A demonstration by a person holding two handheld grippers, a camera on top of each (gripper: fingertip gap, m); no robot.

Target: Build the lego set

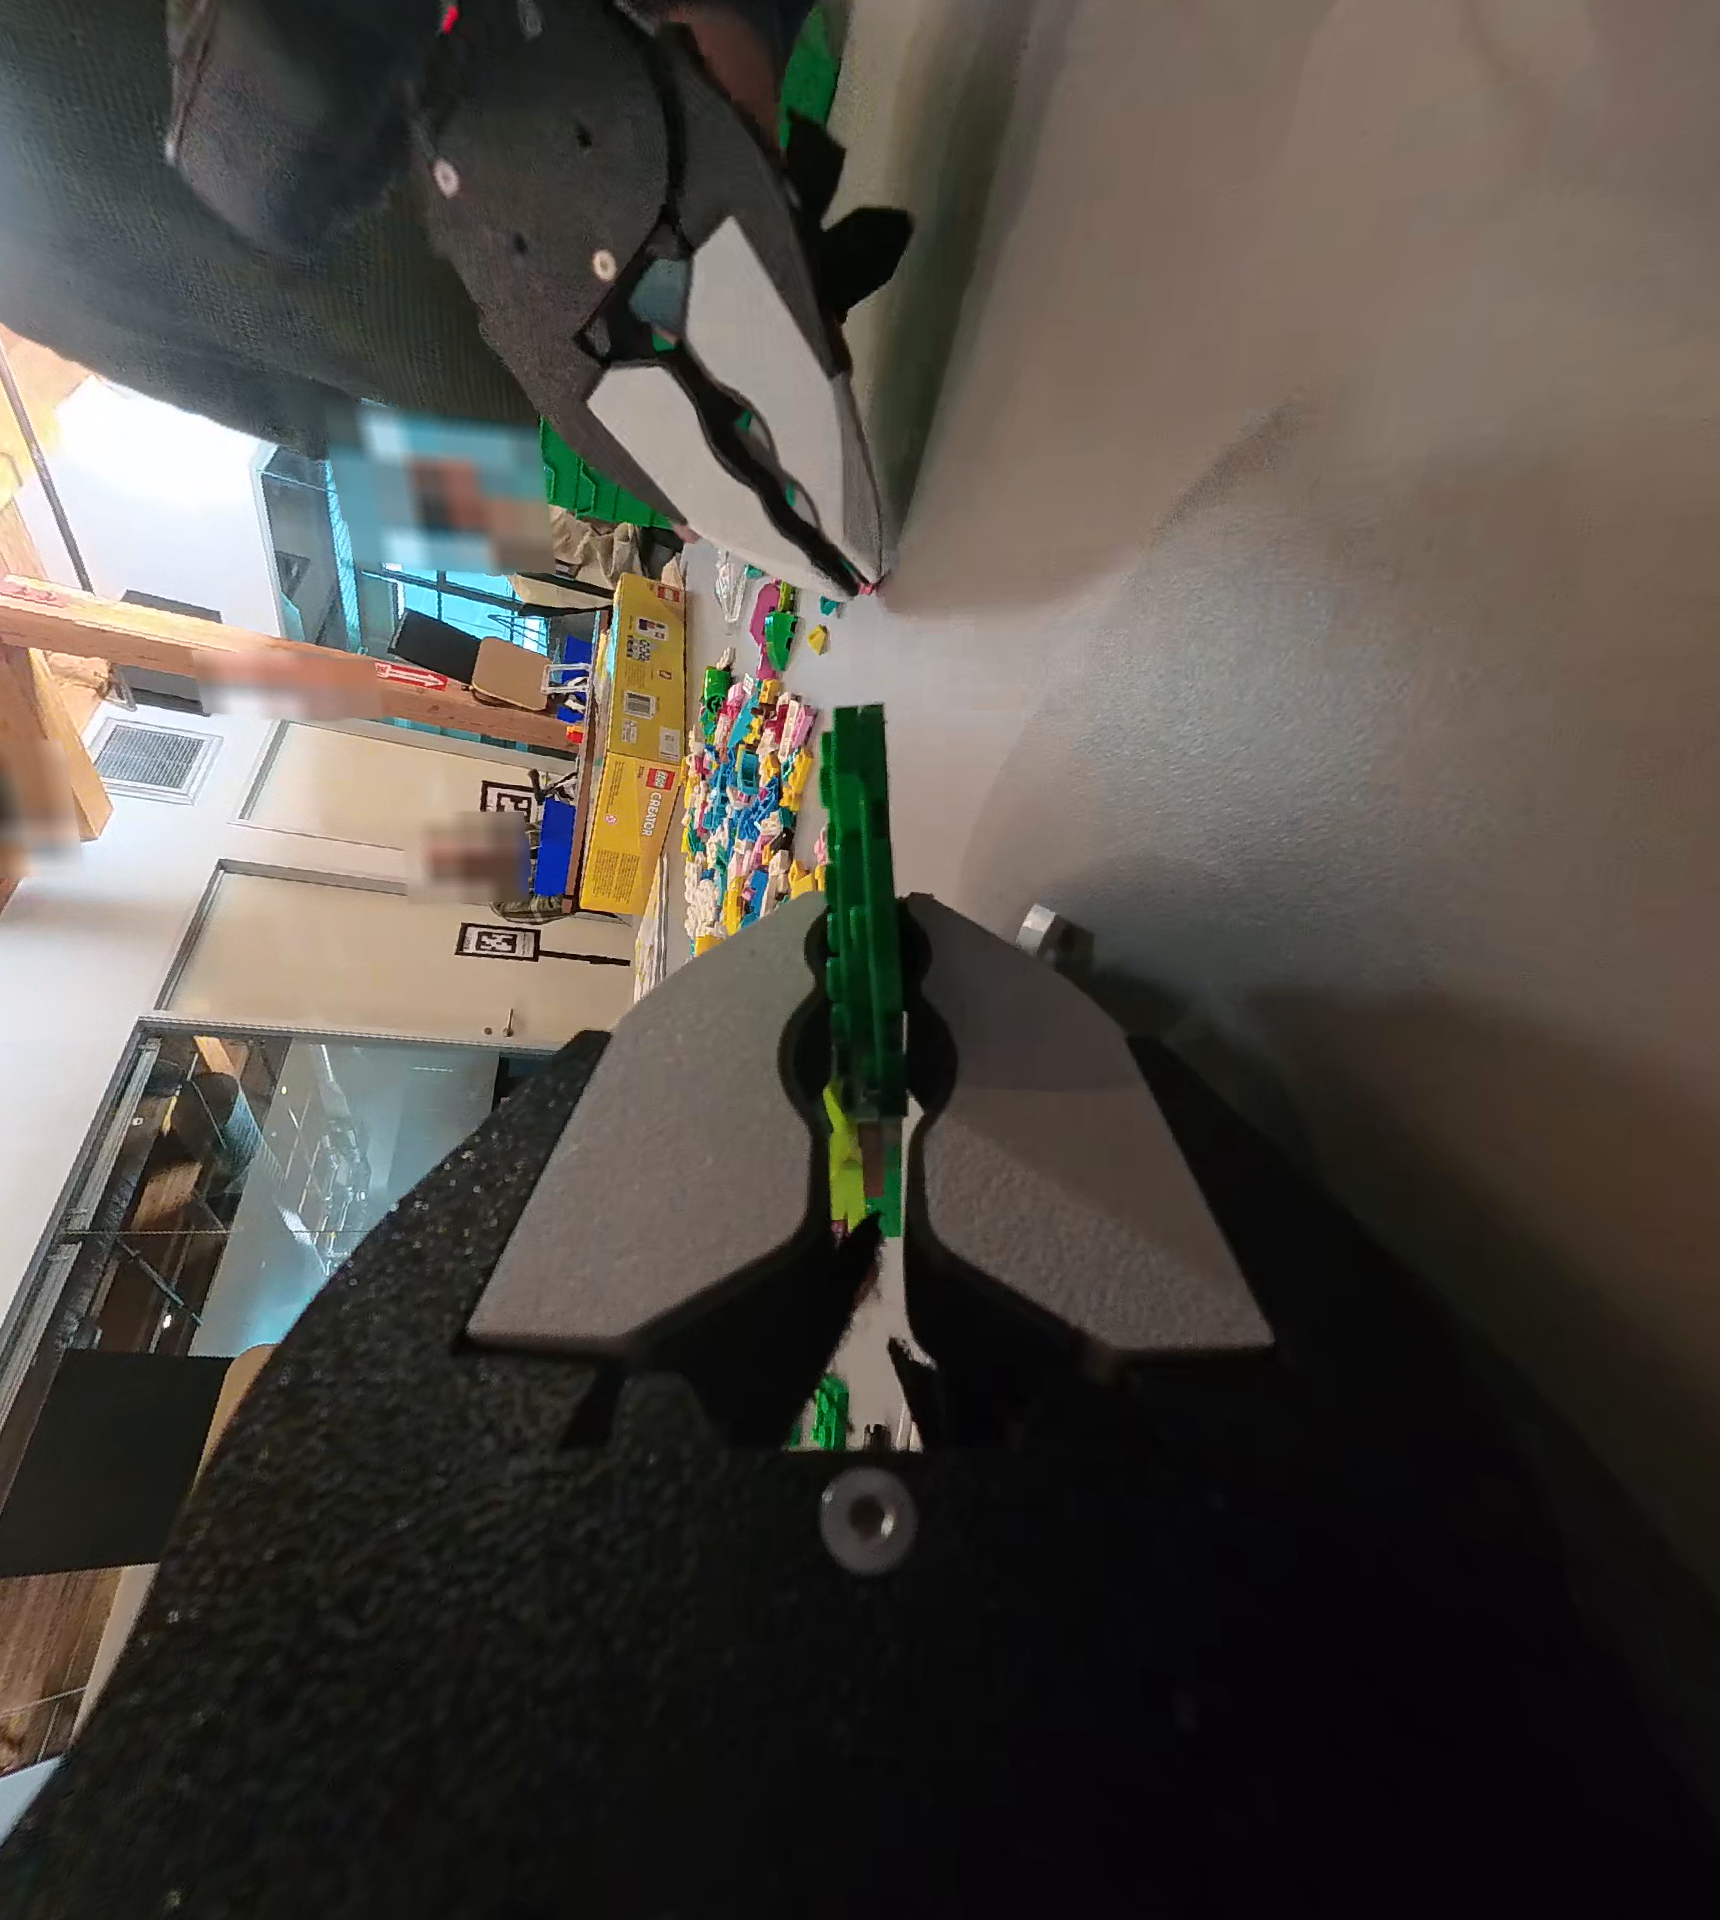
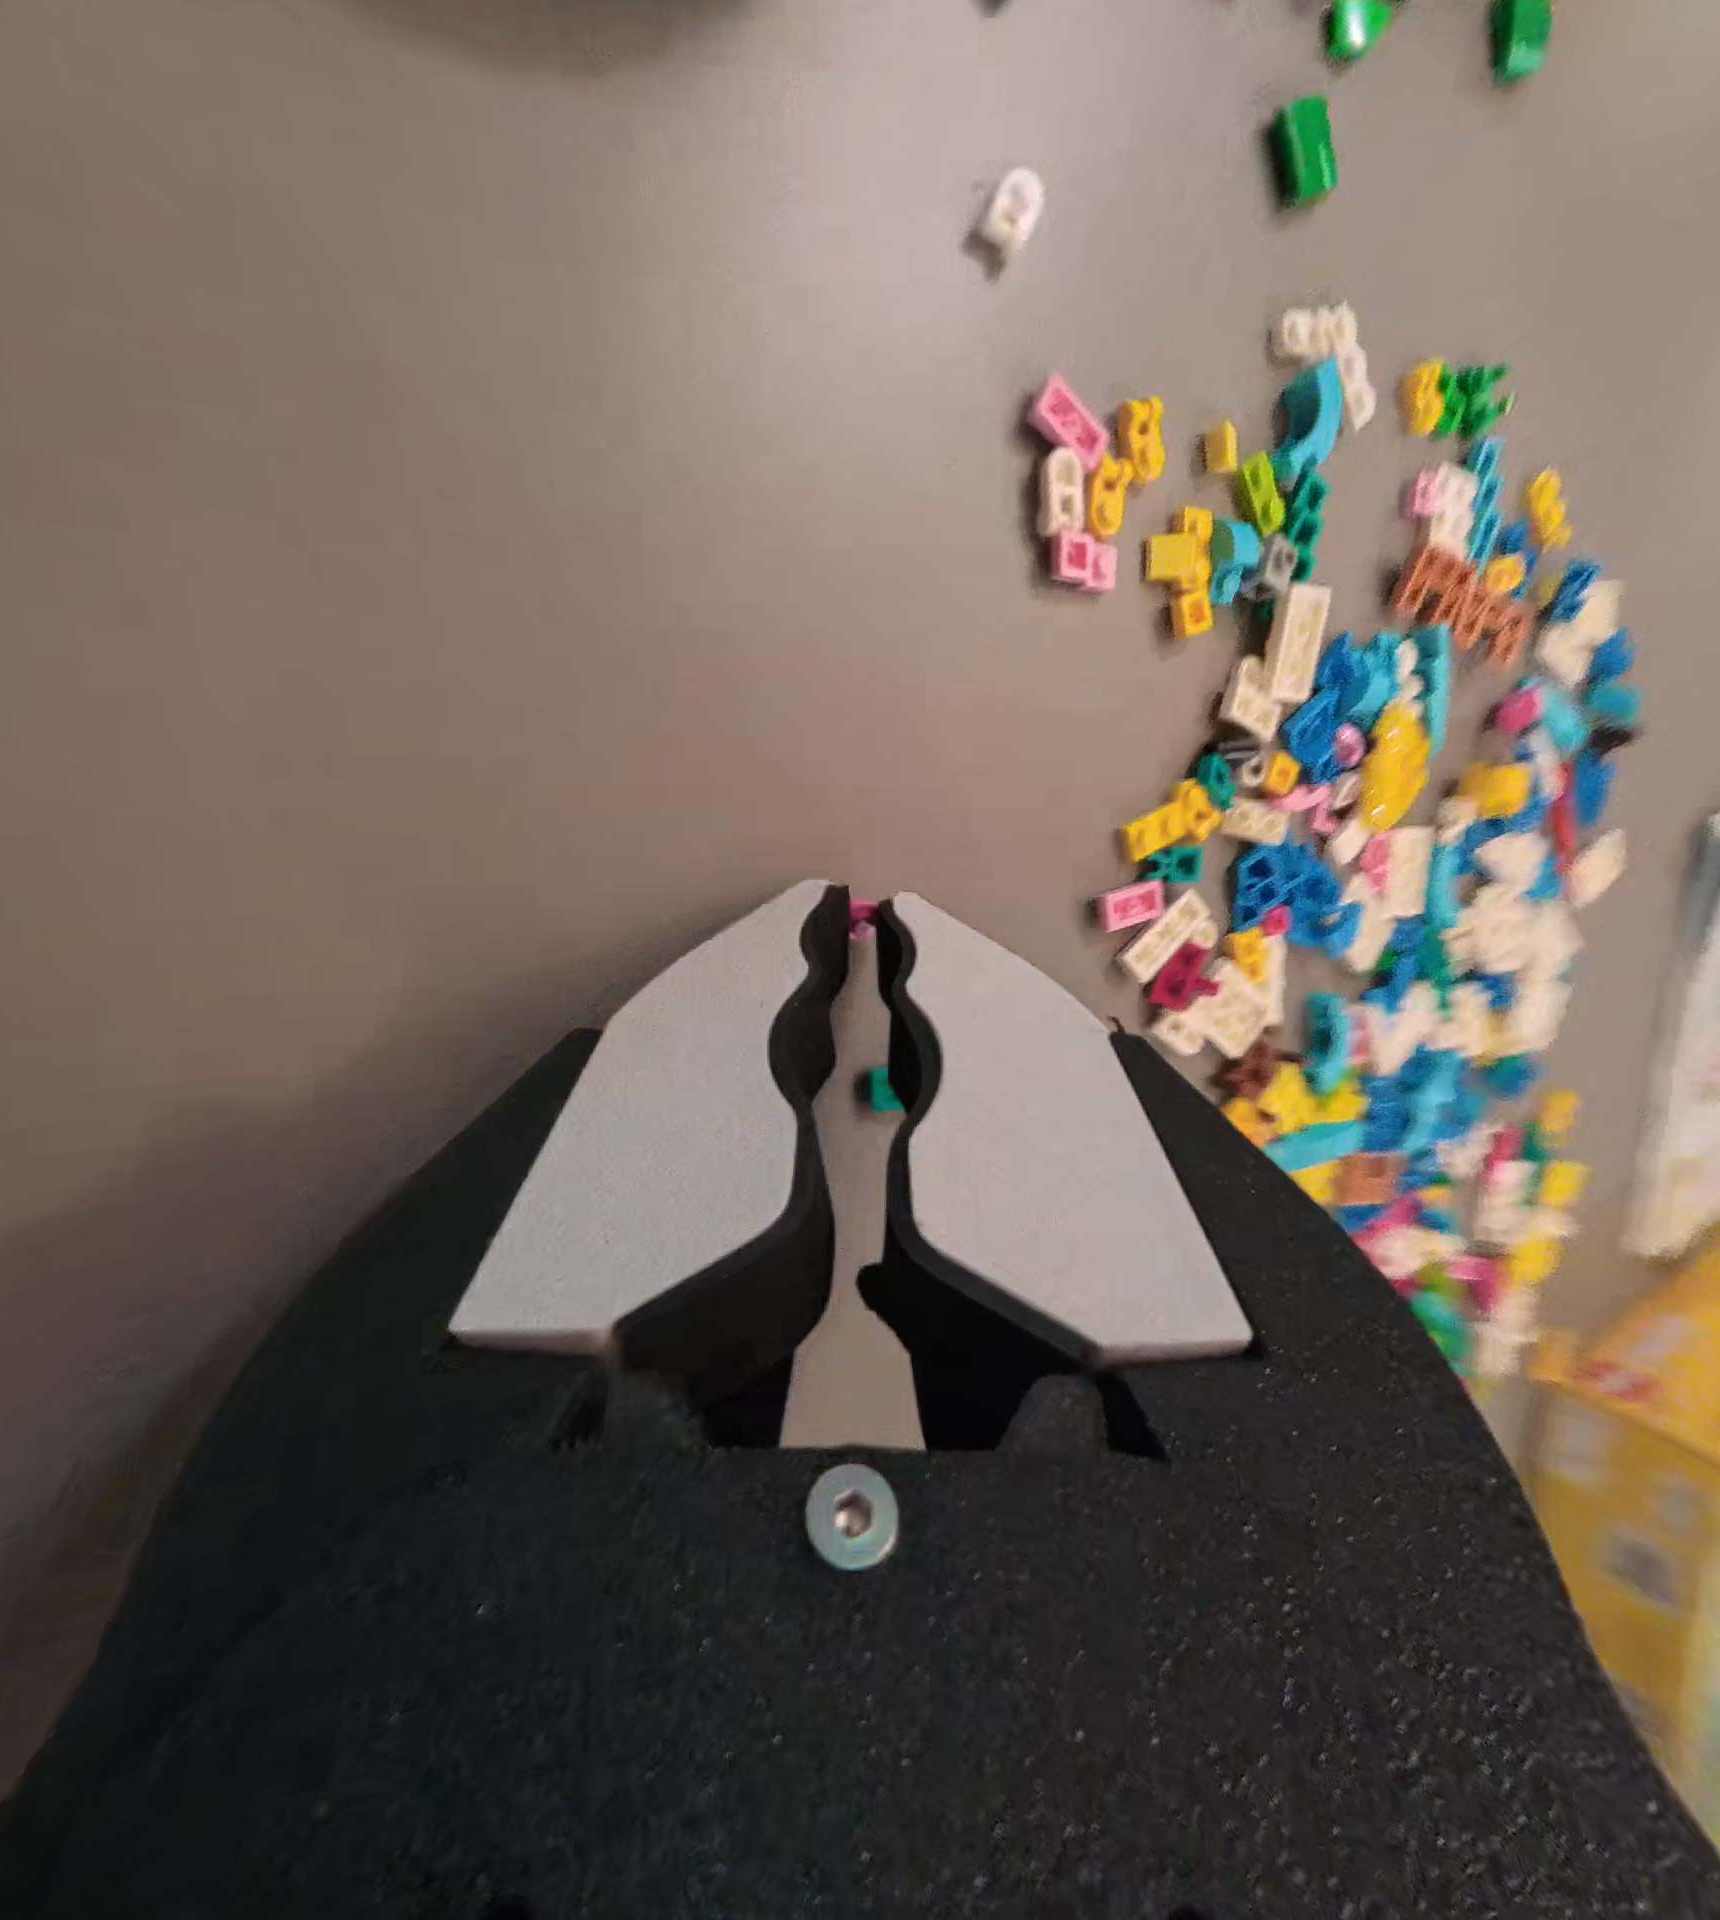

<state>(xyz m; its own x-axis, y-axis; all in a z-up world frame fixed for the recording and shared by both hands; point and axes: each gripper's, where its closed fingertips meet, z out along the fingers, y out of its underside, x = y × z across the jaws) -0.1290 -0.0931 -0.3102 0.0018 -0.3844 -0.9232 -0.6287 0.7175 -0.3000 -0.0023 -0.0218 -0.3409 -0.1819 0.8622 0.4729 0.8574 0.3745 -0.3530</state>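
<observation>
The left gripper was clamped on the green plate assembly, its long axis running straight out beyond the jaws, while the right gripper pinched a tiny pink piece above the grey worktop.

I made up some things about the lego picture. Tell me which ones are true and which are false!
1. The left tool is squeezing a green lego plate. True.
2. The right tool holds a big yellow brick. False: only a tiny pink piece sits between its tips.
3. A pile of loose bricks lies on the grey table. True.
4. The yellow box is lying flat under the green plate. False: it sits behind the pile, apart from the plate.
</observation>
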